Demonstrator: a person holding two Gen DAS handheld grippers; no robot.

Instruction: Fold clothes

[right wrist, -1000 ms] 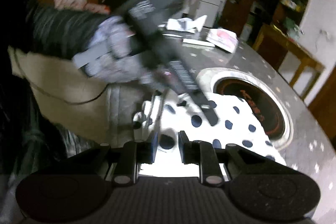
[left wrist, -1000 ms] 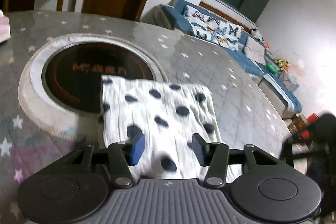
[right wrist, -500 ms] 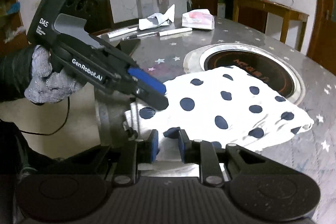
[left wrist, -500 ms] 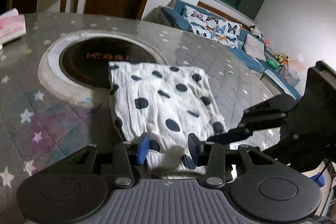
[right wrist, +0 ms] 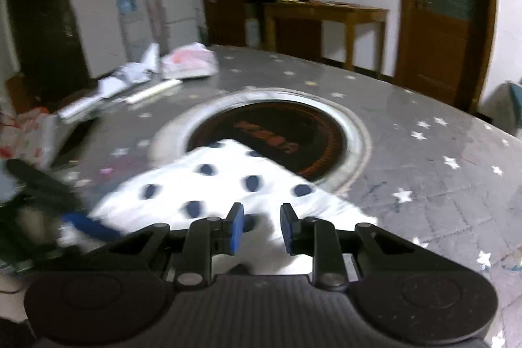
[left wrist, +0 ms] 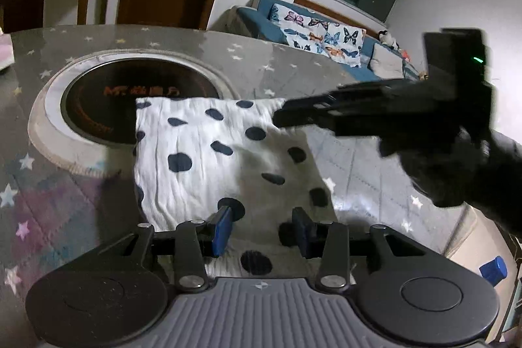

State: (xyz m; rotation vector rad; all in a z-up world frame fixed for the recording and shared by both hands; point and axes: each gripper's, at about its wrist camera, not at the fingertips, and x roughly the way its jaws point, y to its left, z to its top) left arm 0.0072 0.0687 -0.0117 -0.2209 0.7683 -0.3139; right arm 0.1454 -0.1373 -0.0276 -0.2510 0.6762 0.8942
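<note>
A folded white cloth with dark dots (left wrist: 208, 152) lies flat on the grey star-patterned table (left wrist: 359, 158), its far edge over a round inset burner (left wrist: 98, 106). My left gripper (left wrist: 262, 230) hangs over the cloth's near edge, its blue pads apart and not pressing the fabric. In the same view, my right gripper (left wrist: 284, 116) reaches in from the right over the cloth's far right corner. In the right wrist view its jaws (right wrist: 261, 229) are opening, the cloth (right wrist: 228, 181) lying below the gap, unpinched. My left gripper's blue pad (right wrist: 88, 225) shows blurred at the lower left.
Papers, a pink packet (right wrist: 189, 61) and pens lie on the table's far left side. A wooden side table (right wrist: 326, 12) and doors stand behind. A blue sofa (left wrist: 326, 38) lies beyond the table's edge.
My right gripper has rolled and swung from the cloth's near edge round to its right side, its jaws a little wider. My left gripper's pads have narrowed slightly and shifted a little.
</note>
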